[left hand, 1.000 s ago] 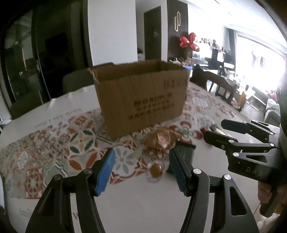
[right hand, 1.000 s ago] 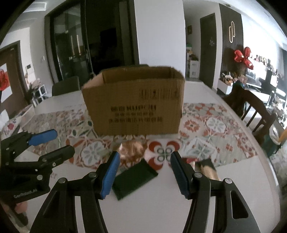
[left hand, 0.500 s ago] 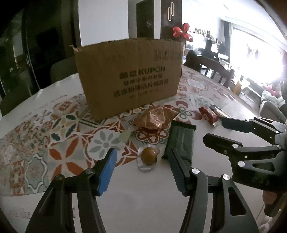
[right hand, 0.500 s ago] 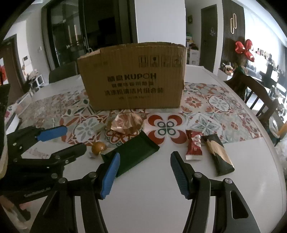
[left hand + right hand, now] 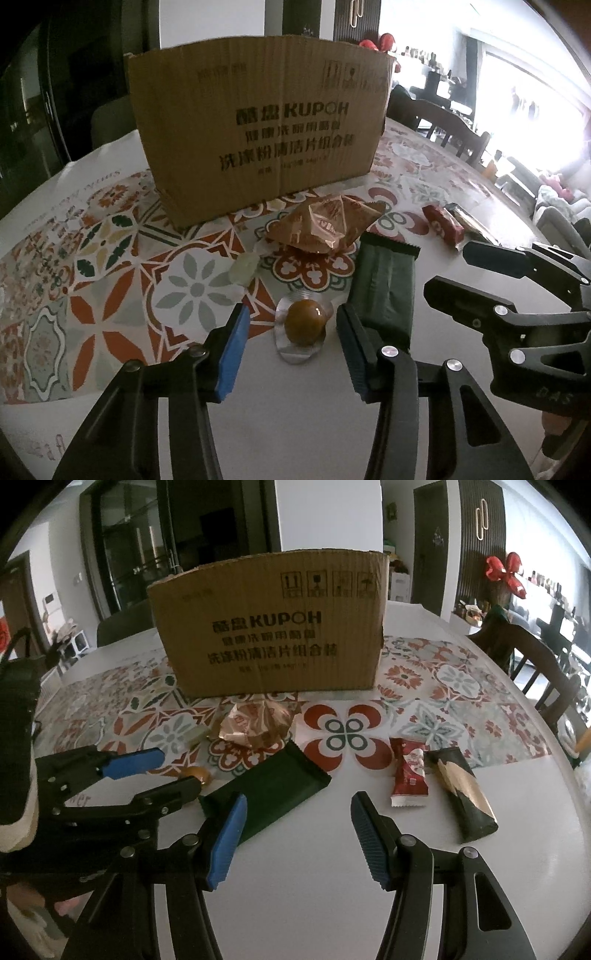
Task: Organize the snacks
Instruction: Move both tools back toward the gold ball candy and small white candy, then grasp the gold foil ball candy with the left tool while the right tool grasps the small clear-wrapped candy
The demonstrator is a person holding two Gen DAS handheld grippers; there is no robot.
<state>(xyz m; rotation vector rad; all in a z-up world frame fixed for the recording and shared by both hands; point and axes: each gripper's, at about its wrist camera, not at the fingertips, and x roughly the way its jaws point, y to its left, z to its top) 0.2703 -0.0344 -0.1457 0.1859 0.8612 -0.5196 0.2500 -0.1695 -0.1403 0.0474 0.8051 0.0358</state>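
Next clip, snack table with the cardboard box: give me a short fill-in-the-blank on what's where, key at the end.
1. The round brown candy lies between the pads of the ____ claw.
2. The dark green packet lies right beside the ____ candy.
3. The red sachet lies next to a black and ____ packet.
4. All the snacks lie in front of the ____.

Missing words: left; brown; gold; box

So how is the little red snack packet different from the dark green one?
The red packet is short and bright, with white printing on it; the green packet is longer, wider and plain dark. The red packet lies apart from both grippers, beside a black-and-gold packet, while the green packet lies just ahead of the right gripper, with one end behind a blue finger pad. Both lie flat on the white table, outside the cardboard box.
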